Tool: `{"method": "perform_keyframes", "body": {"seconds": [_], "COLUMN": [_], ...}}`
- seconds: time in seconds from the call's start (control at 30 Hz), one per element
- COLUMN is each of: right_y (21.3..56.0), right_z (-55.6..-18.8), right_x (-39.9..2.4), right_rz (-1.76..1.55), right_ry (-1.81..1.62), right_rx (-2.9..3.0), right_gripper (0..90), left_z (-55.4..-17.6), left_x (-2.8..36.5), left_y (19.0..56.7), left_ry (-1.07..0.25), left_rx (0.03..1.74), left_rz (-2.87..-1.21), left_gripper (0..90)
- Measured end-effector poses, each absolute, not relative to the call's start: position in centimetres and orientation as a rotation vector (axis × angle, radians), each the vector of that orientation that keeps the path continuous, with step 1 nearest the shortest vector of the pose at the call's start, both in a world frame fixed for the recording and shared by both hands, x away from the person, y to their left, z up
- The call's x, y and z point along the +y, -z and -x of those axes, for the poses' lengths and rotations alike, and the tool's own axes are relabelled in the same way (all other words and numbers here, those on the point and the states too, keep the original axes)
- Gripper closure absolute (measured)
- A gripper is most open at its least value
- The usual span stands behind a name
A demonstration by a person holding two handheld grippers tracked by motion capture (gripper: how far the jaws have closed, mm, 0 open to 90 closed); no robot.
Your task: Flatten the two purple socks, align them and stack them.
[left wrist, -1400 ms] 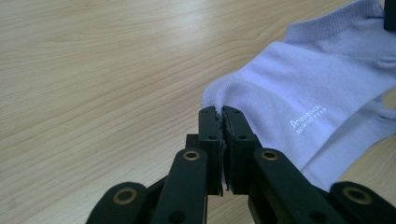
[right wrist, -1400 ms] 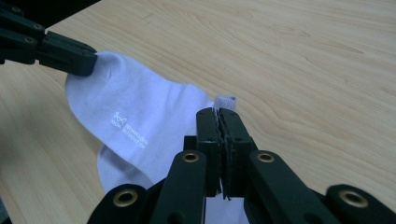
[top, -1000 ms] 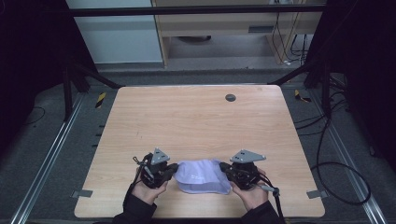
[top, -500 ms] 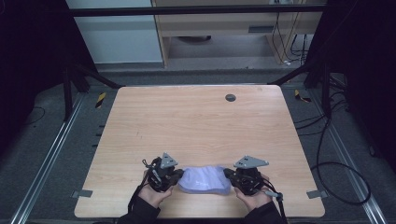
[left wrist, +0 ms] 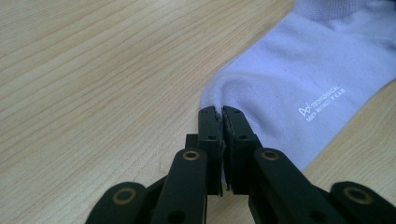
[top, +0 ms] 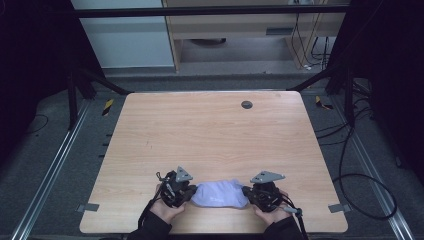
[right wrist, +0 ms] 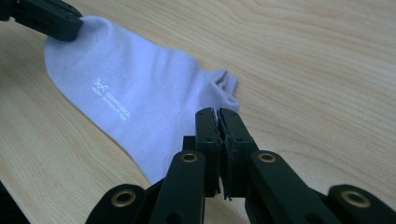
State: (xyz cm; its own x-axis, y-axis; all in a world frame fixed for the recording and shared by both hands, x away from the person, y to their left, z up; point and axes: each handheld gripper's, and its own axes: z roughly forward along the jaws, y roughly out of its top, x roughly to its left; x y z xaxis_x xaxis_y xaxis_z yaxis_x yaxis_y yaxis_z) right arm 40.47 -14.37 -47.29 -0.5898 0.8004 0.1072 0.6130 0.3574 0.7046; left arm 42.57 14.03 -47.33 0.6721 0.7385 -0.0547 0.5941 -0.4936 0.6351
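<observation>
Low in the frame's centre, a sock (top: pixel 220 194) lies stretched on the table (top: pixel 210 130), left gripper (top: pixel 192 193) and right gripper (top: pixel 246 192) each clamped on an end.

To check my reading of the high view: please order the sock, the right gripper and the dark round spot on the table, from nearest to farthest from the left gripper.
1. Sock: pinched in the left gripper.
2. Right gripper: at the sock's other end.
3. Dark round spot: near the table's far edge.
</observation>
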Motion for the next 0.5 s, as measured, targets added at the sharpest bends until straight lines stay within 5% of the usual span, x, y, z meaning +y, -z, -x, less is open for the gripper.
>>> {"method": "perform_keyframes", "body": {"seconds": [0.2, 0.5], "right_y": [48.0, 47.1], "right_z": [-40.7, -40.6], "right_x": [-14.4, -15.1], "right_rz": [-1.277, -1.223], "right_ry": [-1.014, -1.130], "right_rx": [2.392, 2.313], "right_gripper": [85.3, 78.6], "left_z": [-42.4, -41.6], "left_x": [14.2, 14.4], "left_y": [47.3, 45.6], "left_ry": [-0.302, -0.351], "left_rx": [1.019, 0.986], "left_rz": [-2.264, -2.180], "left_gripper": [84.7, 70.2]}}
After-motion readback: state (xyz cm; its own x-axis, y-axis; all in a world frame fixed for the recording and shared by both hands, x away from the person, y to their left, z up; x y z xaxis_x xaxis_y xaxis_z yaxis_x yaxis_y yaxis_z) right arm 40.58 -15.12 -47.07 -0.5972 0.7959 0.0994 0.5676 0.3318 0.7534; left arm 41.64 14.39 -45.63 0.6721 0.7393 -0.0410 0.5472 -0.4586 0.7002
